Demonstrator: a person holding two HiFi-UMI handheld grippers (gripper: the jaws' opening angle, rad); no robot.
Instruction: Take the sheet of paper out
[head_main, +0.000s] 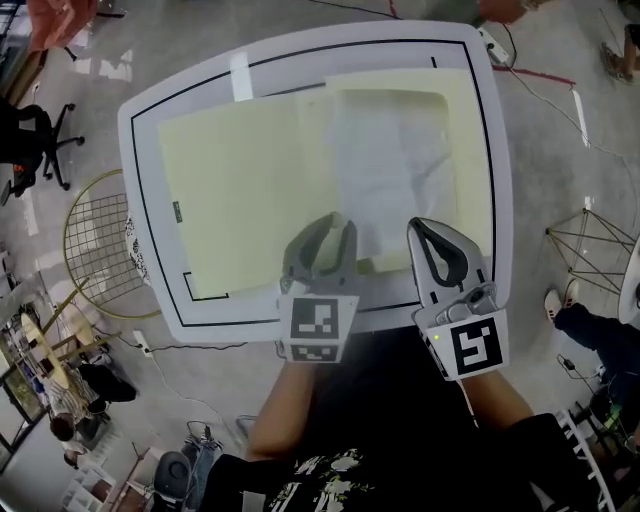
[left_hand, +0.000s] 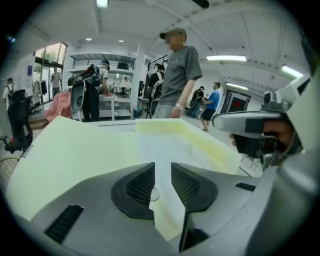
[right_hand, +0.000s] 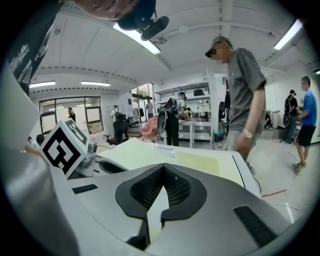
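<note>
A pale yellow folder (head_main: 240, 190) lies open on the white table (head_main: 145, 135). A whitish, wrinkled sheet of paper (head_main: 390, 170) rests in its right half, also seen as the paler sheet (left_hand: 160, 142) in the left gripper view. My left gripper (head_main: 338, 222) hovers over the folder's near edge by the sheet's lower left corner. Its jaws stand open with only paper visible behind the gap (left_hand: 163, 167). My right gripper (head_main: 418, 226) sits at the near right edge of the folder, fingertips touching, shut with nothing in it (right_hand: 163, 169).
A strip of white tape (head_main: 241, 75) marks the table's far left. A yellow wire chair (head_main: 100, 240) stands left of the table and a wire stool (head_main: 590, 240) to the right. A person (left_hand: 180, 75) stands just beyond the far edge.
</note>
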